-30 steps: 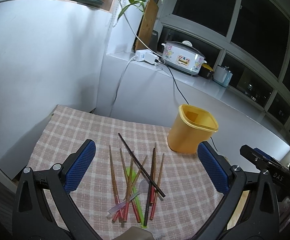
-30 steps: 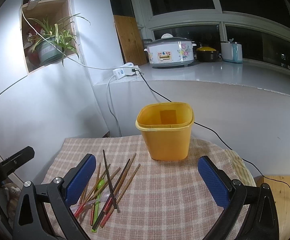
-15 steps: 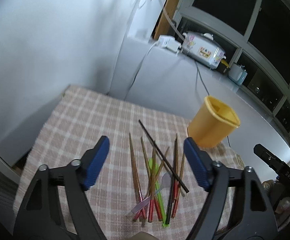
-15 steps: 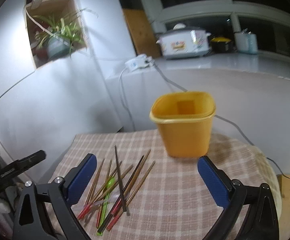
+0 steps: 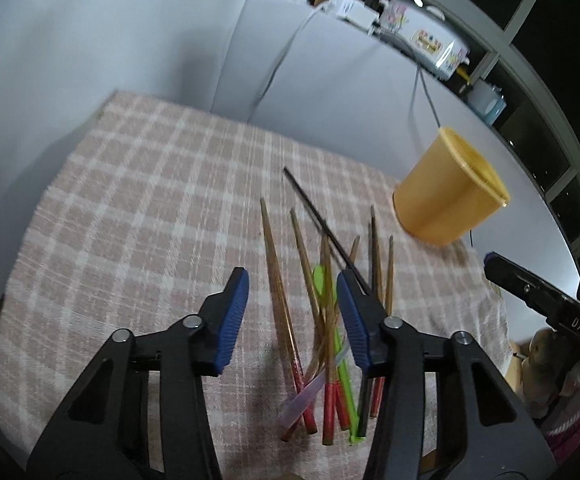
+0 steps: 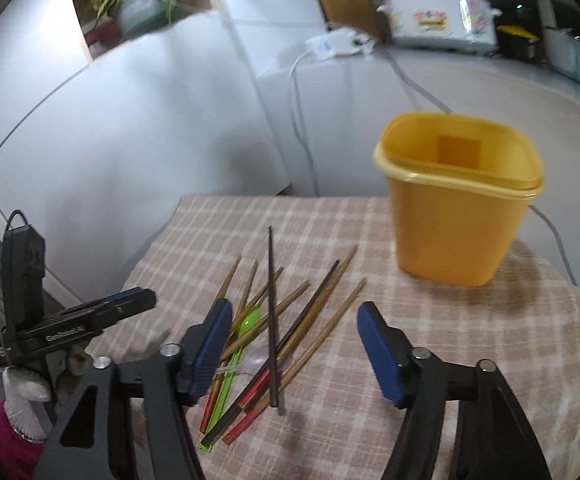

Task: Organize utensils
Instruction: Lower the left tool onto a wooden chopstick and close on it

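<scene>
1. Chopsticks (image 5: pixel 285 320) lie in a loose pile on the checked cloth (image 5: pixel 129 208) covering the desk, a green spoon (image 6: pixel 245 328) mixed in.
2. Yellow container (image 6: pixel 458 216) stands upright, apart from the pile.
3. My left tool (image 5: pixel 294 316) hovers over the pile, released, gripping nothing.
4. My right tool (image 6: pixel 294 352) is released too, jaws wide, above the pile.

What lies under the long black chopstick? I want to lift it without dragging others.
The long black chopstick crosses over several brown wooden chopsticks and a clear plastic spoon. Its near end rests on the checked cloth.
</scene>
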Demonstrator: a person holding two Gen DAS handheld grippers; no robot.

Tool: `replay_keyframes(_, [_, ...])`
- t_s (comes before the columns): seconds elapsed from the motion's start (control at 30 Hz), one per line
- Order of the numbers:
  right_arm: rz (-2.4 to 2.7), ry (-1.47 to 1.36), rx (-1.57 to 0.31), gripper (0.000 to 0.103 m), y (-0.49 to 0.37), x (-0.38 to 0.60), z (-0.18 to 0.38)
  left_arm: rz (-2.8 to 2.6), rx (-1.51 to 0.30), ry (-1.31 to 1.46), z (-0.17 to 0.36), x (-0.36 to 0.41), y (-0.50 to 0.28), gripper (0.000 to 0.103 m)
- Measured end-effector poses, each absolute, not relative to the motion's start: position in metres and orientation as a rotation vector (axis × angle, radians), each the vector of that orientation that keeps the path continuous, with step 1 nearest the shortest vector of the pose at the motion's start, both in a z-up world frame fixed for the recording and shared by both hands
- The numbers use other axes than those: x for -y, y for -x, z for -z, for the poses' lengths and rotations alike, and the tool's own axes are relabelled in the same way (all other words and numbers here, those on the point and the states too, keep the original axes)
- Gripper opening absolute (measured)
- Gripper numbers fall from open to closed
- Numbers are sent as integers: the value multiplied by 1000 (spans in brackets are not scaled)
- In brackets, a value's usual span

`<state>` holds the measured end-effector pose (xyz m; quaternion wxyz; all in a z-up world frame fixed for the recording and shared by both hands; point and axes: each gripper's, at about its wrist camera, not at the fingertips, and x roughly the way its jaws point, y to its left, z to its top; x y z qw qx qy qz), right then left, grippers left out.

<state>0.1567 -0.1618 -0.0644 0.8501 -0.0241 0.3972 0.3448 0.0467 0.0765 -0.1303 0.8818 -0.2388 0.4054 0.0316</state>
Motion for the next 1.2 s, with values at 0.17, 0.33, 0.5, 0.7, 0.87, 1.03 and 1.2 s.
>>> replay_keyframes(0.17, [-775, 48, -956, 51, -175, 139, 82, -52, -917, 485, 148, -75, -63, 37])
replay_keyframes(0.33, [-831, 82, -1030, 44, -190, 111, 94, -48, -975, 467, 163, -73, -80, 37])
replay_keyframes(0.5, [-841, 81, -1143, 33, -215, 89, 115, -73, -1018, 455, 177, -74, -94, 37])
replay_keyframes(0.7, [-846, 97, -1203, 27, -232, 71, 130, -75, -1042, 440, 186, -75, -104, 37])
replay_keyframes(0.87, [-863, 102, -1226, 22, -237, 60, 134, -88, -1072, 385, 192, -73, -118, 30])
replay_keyframes(1.03, [-869, 125, -1241, 19, -238, 52, 135, -106, -1067, 379, 197, -76, -127, 9])
replay_keyframes(1.2, [-857, 139, -1257, 19, -243, 45, 140, -103, -1053, 416, 201, -83, -128, 5])
